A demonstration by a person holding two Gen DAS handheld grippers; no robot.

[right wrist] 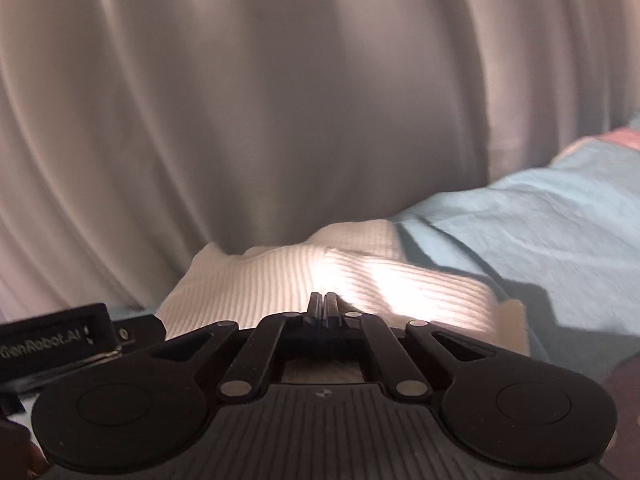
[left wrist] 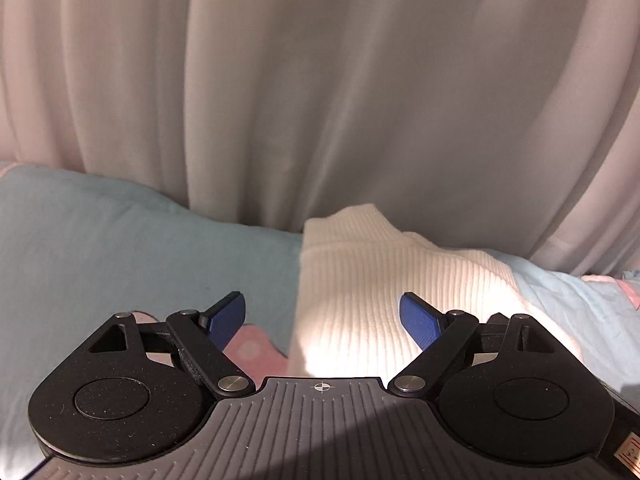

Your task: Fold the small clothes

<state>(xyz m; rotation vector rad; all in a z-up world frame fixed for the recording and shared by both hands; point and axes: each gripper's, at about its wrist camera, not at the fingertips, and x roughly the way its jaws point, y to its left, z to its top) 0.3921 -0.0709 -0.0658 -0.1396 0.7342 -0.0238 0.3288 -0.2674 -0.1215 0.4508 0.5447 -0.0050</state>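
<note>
White ribbed knit garment [left wrist: 384, 280] lies on light-blue bedsheet [left wrist: 120, 248] before pale curtain [left wrist: 320, 80]; left hand-held gripper [left wrist: 322, 314] fingers spread wide over it; right hand-held gripper [right wrist: 324, 306] fingers pressed together, nothing visibly pinched

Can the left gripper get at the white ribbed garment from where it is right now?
Probably yes. The left gripper is open, and the white ribbed garment lies on the blue sheet directly ahead between its fingers, with nothing in between.

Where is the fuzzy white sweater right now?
The white ribbed knit sweater lies on the light blue bedsheet, in front of the pale curtain, centre-right in the left wrist view.
</note>
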